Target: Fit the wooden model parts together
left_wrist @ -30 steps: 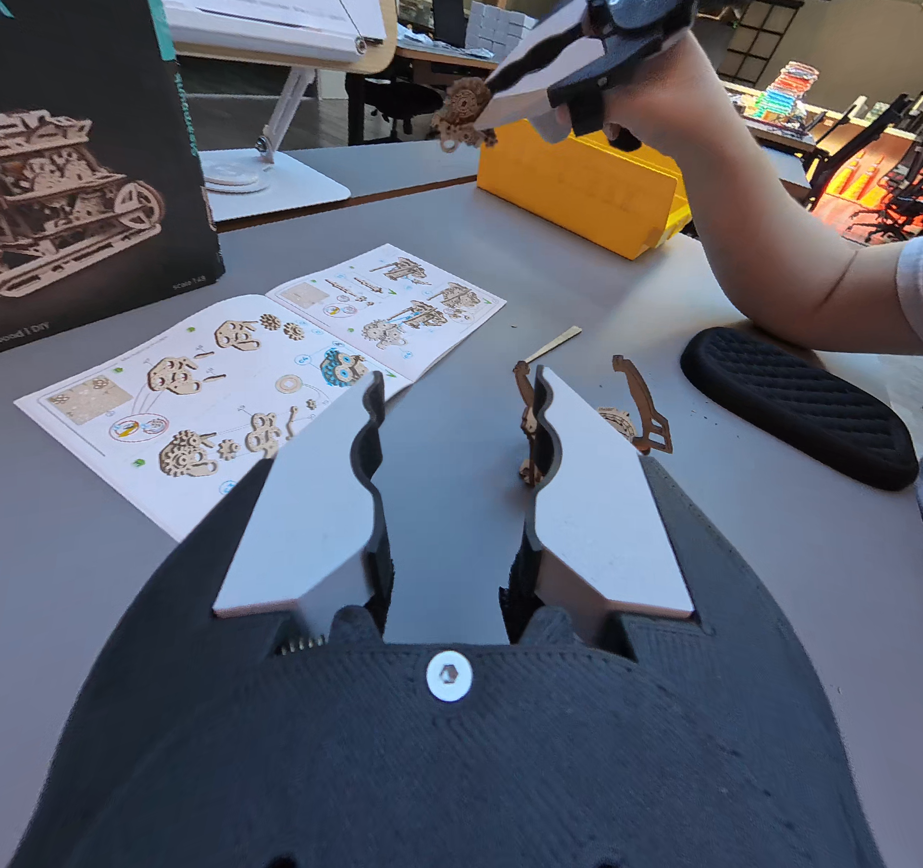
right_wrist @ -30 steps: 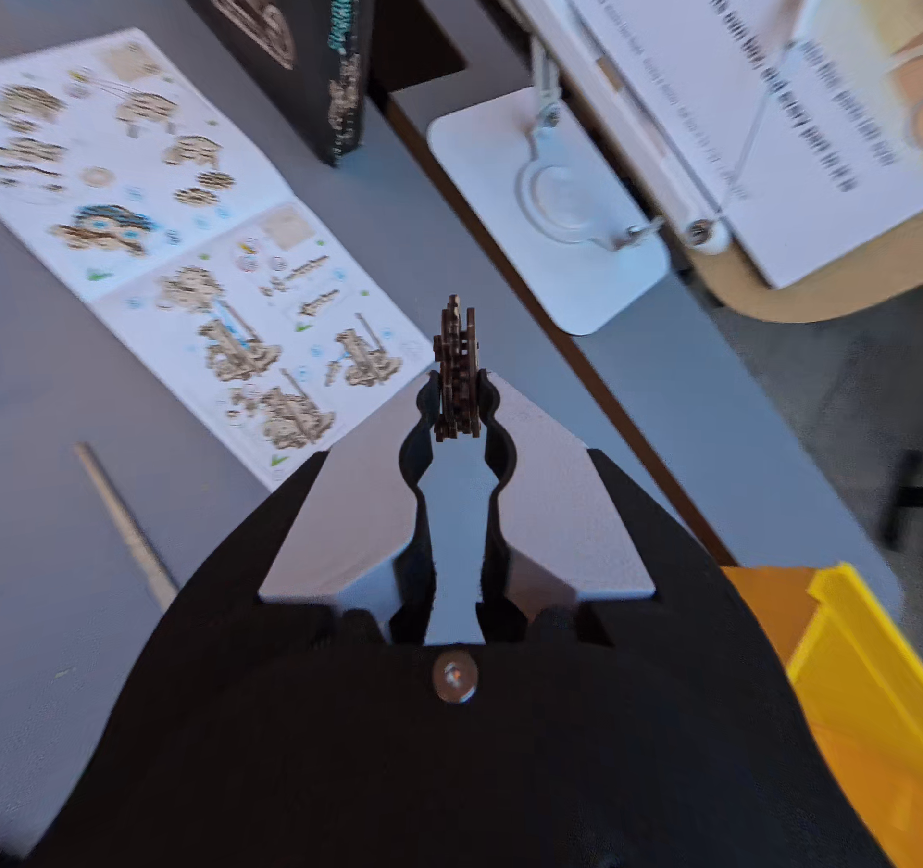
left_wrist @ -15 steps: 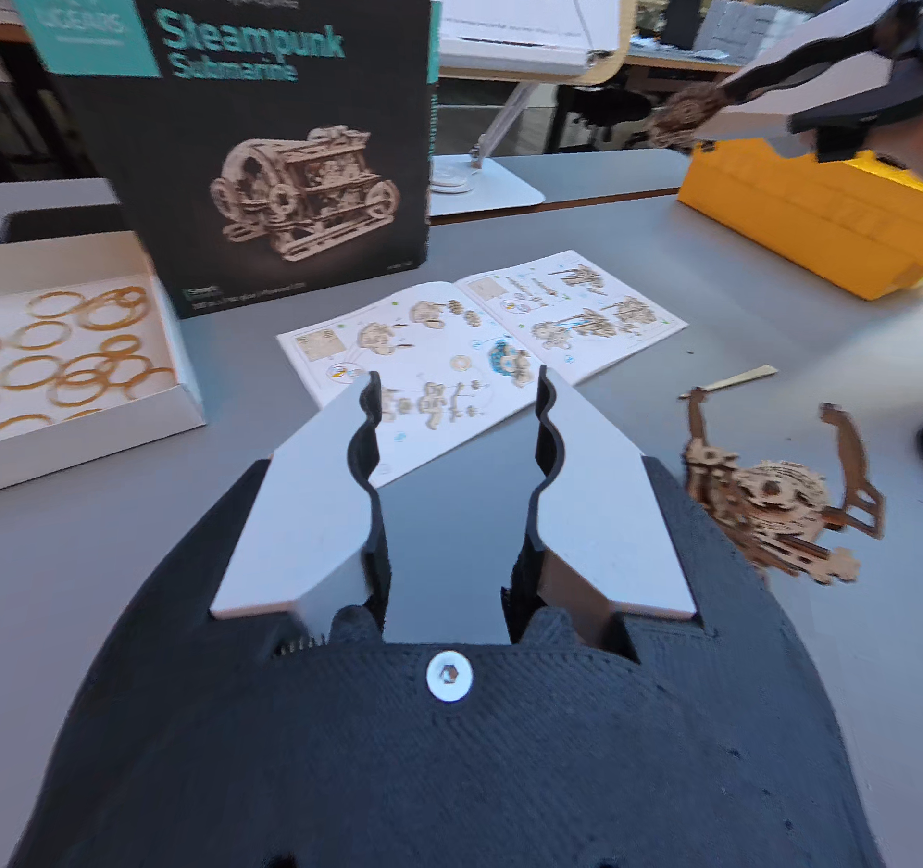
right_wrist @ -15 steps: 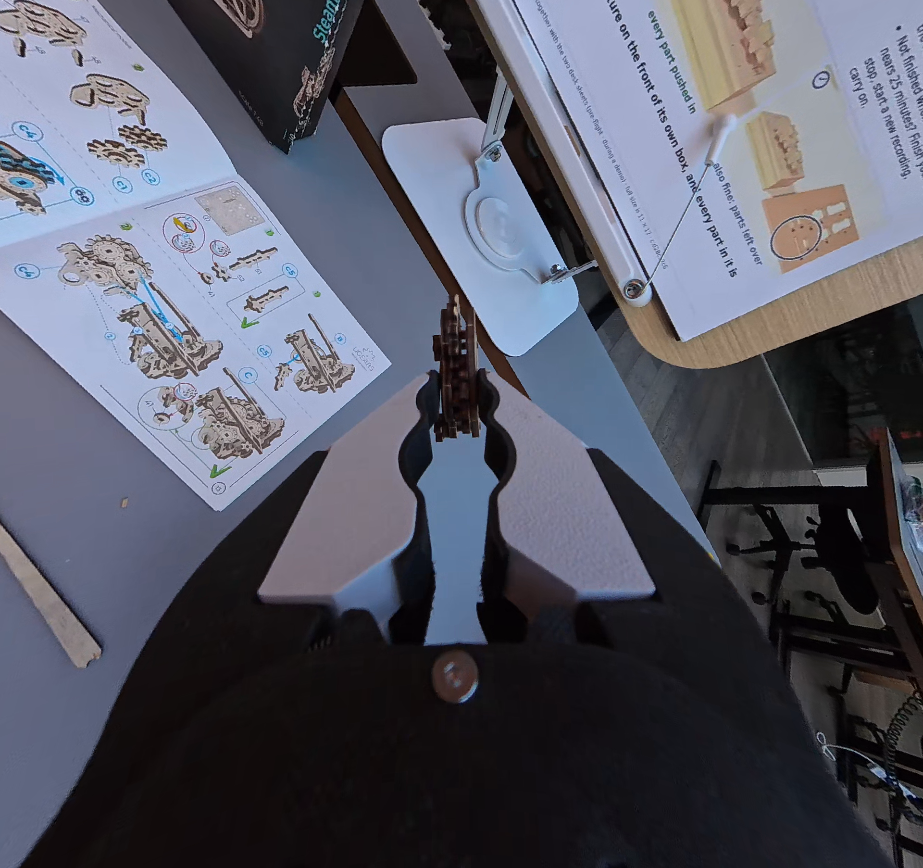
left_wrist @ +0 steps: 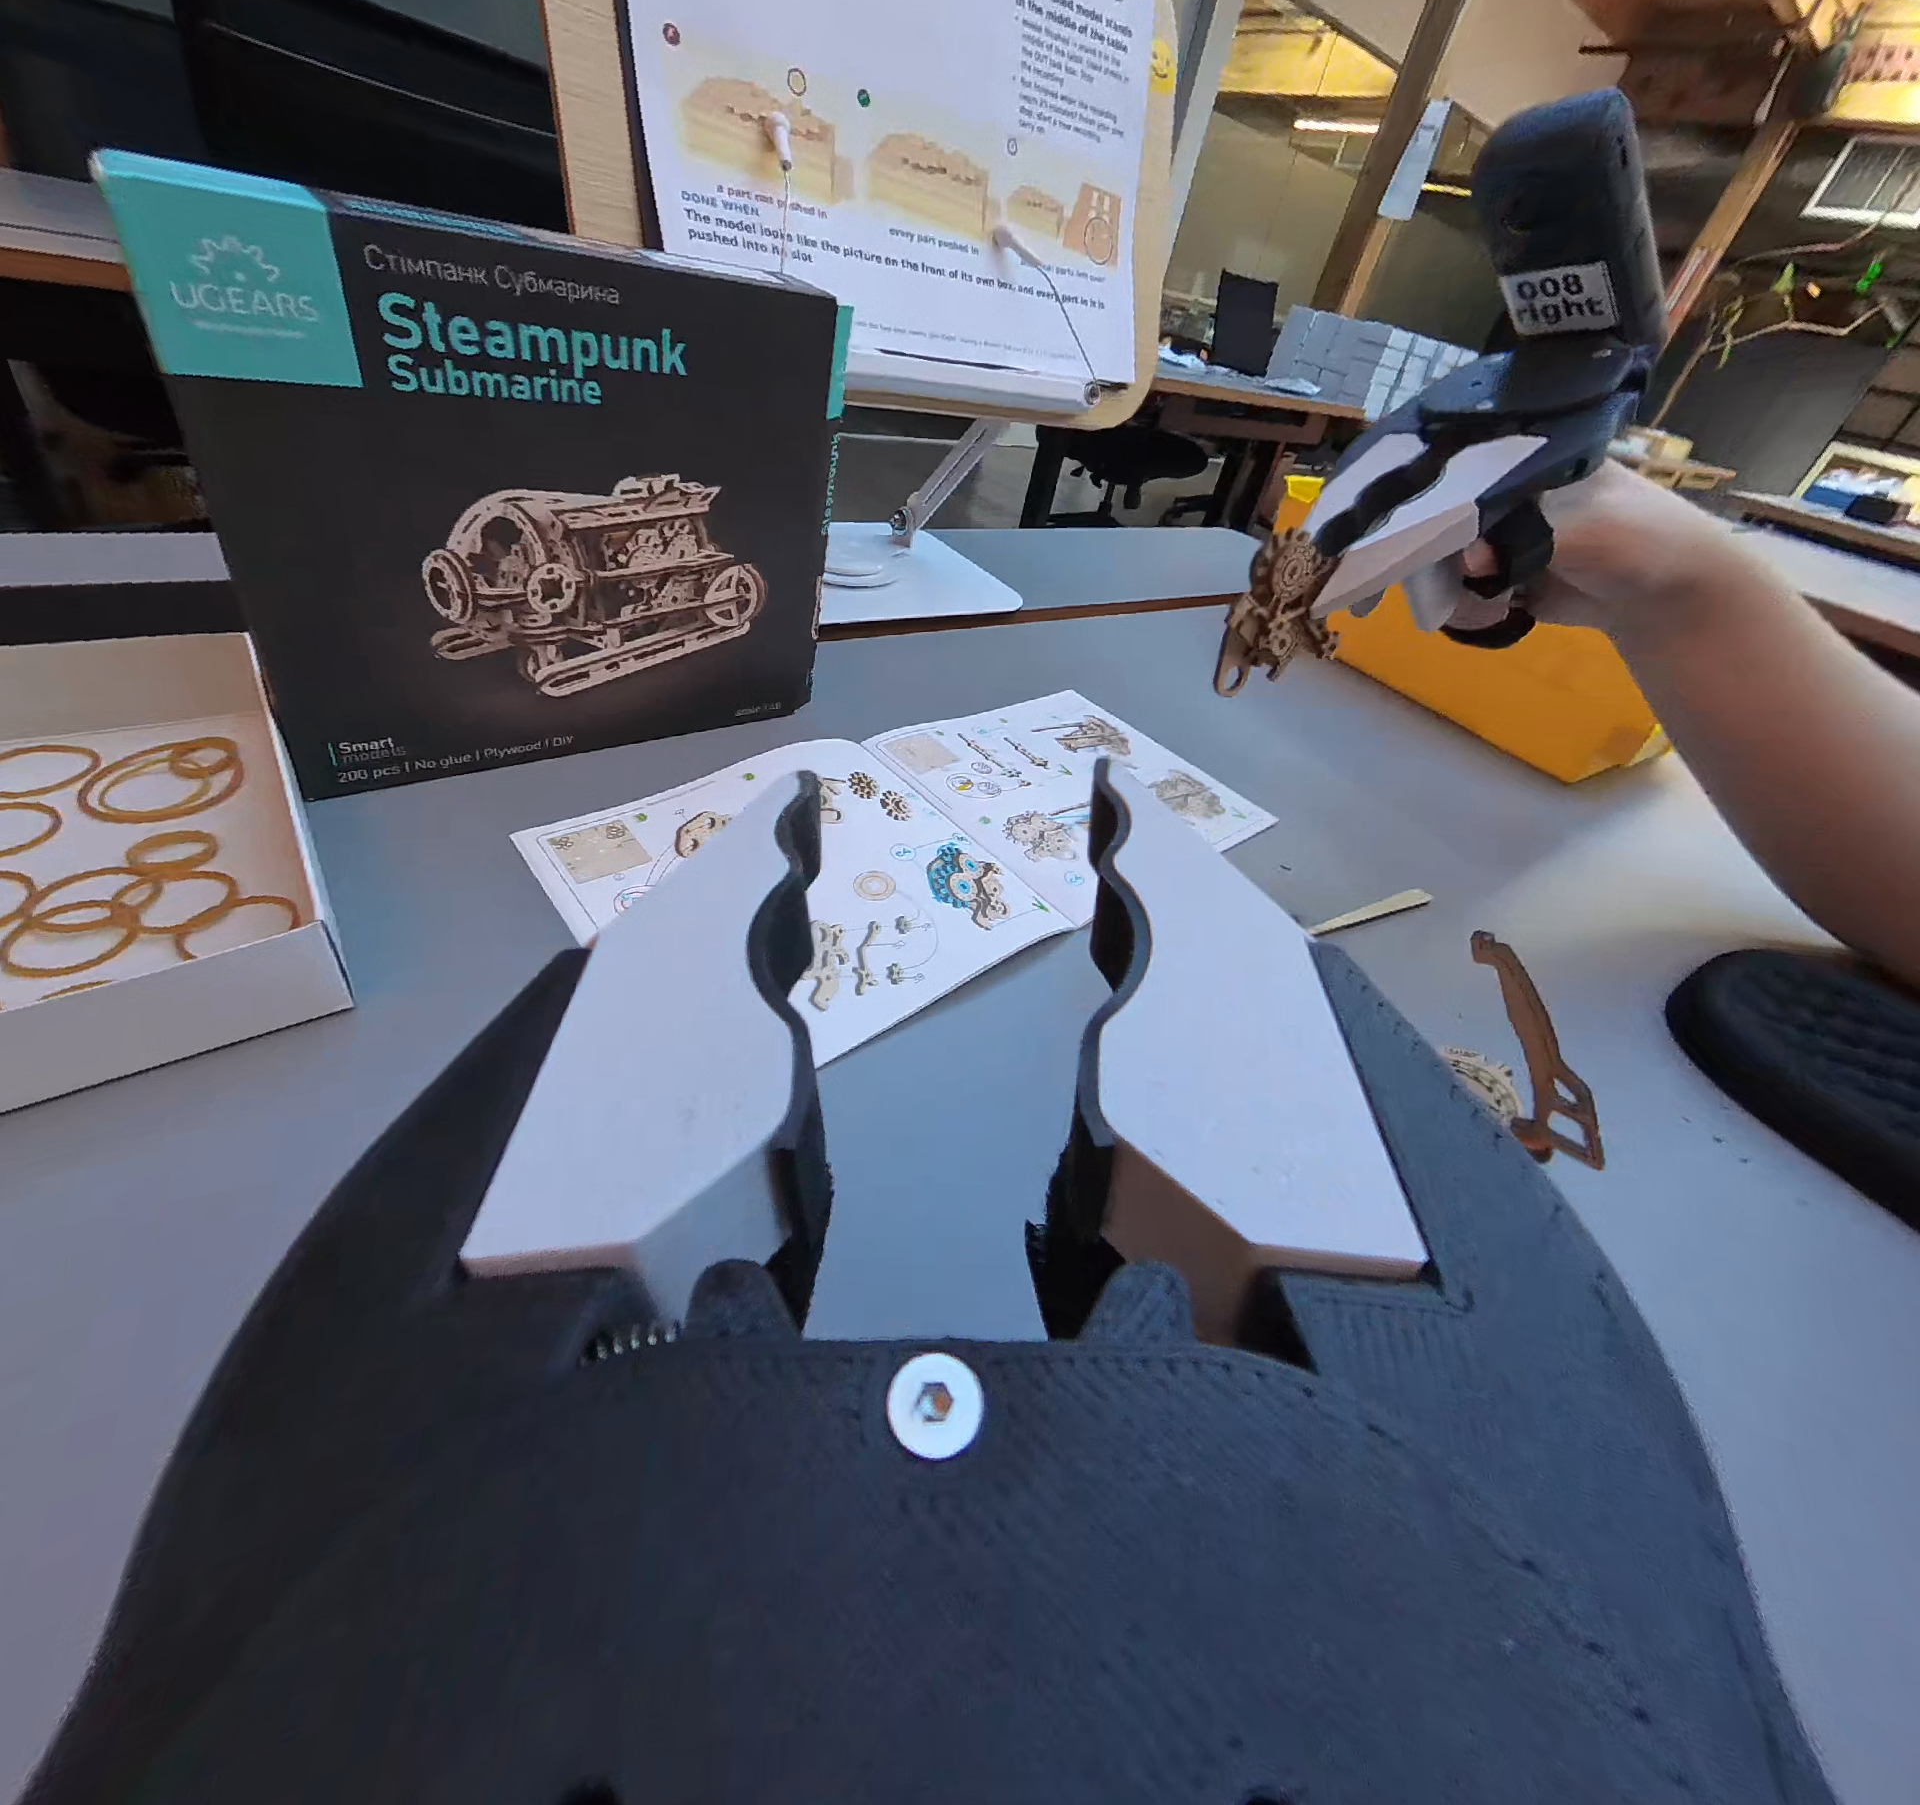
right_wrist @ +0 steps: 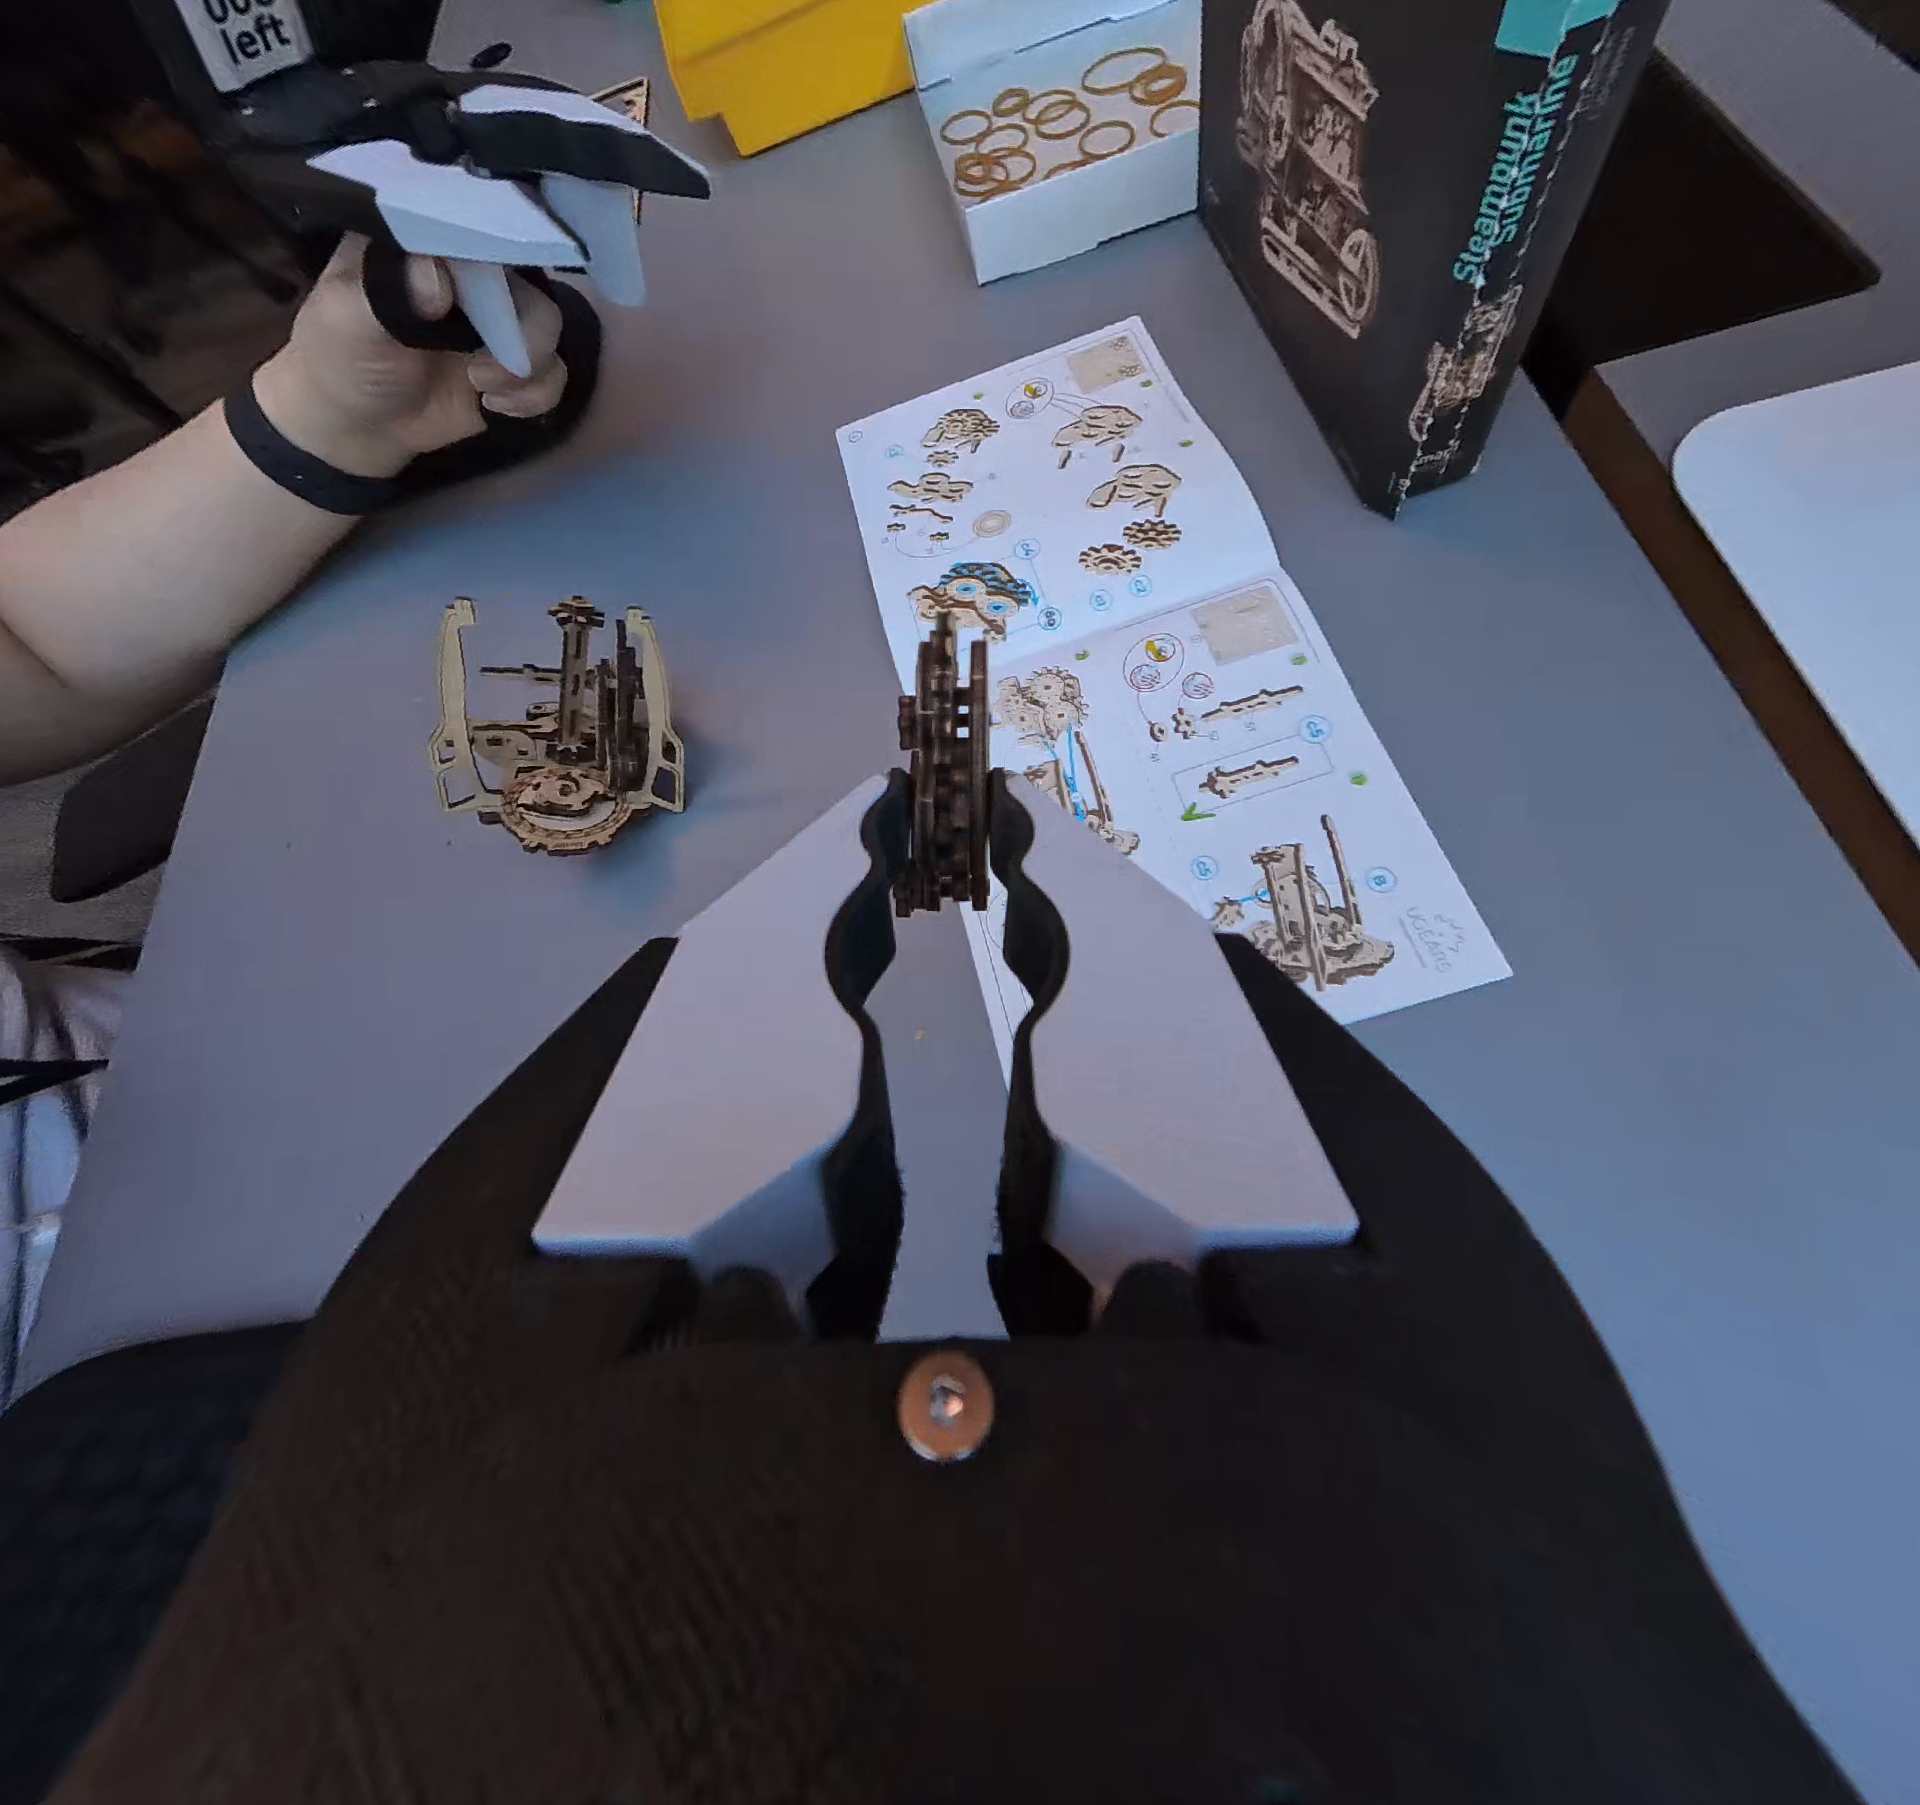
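Note:
My right gripper (right_wrist: 945,810) is shut on a small wooden gear assembly (right_wrist: 943,768) and holds it in the air above the instruction booklet (right_wrist: 1143,664). In the left wrist view the right gripper (left_wrist: 1320,550) and its gear assembly (left_wrist: 1273,612) hang at the upper right. A larger wooden frame assembly (right_wrist: 556,727) stands on the grey table, left of the held part; my left gripper's body half hides it in the left wrist view (left_wrist: 1538,1059). My left gripper (left_wrist: 951,799) is open and empty, and it is raised above the table at the far left of the right wrist view (right_wrist: 655,233).
A dark kit box (left_wrist: 499,488) stands behind the booklet (left_wrist: 904,862). A white tray of rubber bands (left_wrist: 135,872) lies at the left. A yellow bin (left_wrist: 1496,685), a black wrist pad (left_wrist: 1808,1059) and a thin wooden stick (left_wrist: 1371,908) are at the right. Left tips to right tips: about 20 cm.
My right gripper has swung from the table's back edge to point down over the booklet, still holding the gear assembly. My left gripper has lifted and turned left, away from the frame assembly, still open.

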Available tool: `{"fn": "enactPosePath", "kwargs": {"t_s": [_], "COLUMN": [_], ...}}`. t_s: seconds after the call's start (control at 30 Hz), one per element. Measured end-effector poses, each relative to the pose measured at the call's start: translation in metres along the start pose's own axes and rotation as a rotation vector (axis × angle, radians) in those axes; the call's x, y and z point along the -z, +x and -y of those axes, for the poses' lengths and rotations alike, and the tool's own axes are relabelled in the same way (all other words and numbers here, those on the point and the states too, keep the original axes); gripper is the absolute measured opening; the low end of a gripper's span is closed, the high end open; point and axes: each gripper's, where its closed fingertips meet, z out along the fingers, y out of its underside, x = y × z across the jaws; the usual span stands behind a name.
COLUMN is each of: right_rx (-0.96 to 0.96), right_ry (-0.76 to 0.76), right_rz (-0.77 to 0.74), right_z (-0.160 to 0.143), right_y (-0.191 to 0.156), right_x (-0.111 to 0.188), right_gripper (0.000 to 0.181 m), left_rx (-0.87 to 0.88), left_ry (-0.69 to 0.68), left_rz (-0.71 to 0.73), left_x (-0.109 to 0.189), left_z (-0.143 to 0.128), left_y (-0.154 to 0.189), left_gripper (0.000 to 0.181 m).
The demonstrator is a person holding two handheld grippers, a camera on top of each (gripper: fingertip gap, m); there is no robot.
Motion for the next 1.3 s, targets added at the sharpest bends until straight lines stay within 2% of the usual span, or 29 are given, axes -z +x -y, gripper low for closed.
{"fn": "enactPosePath", "kwargs": {"t_s": [0.07, 0.23, 0.37, 0.47, 0.57, 1.3], "right_rx": [-0.043, -0.195, -0.209, -0.248, -0.267, -0.253], "right_ry": [0.002, 0.047, 0.039, 0.044, 0.047, -0.054], "right_rz": [0.05, 0.285, 0.26, 0.259, 0.259, 0.345], "right_z": [-0.003, -0.013, -0.017, -0.018, -0.021, -0.035], "right_y": [0.001, 0.002, 0.01, 0.015, 0.019, -0.002], "right_x": [-0.006, -0.012, -0.011, -0.01, -0.011, -0.026], "right_gripper": [0.014, 0.013, 0.013, 0.013, 0.013, 0.013], "left_rx": [-0.045, -0.107, -0.123, -0.112, -0.092, -0.139], "left_ry": [-0.026, -0.087, -0.124, -0.152, -0.157, -0.206], "left_rz": [-0.004, -0.043, -0.087, -0.023, -0.022, -0.039], "left_x": [-0.004, -0.011, -0.013, -0.015, -0.015, -0.016], "left_z": [-0.005, -0.017, -0.024, -0.03, -0.031, -0.039], "left_y": [0.006, 0.019, 0.027, 0.015, 0.012, 0.018], "left_gripper": [0.049, 0.046, 0.041, 0.048, 0.048, 0.044]}}
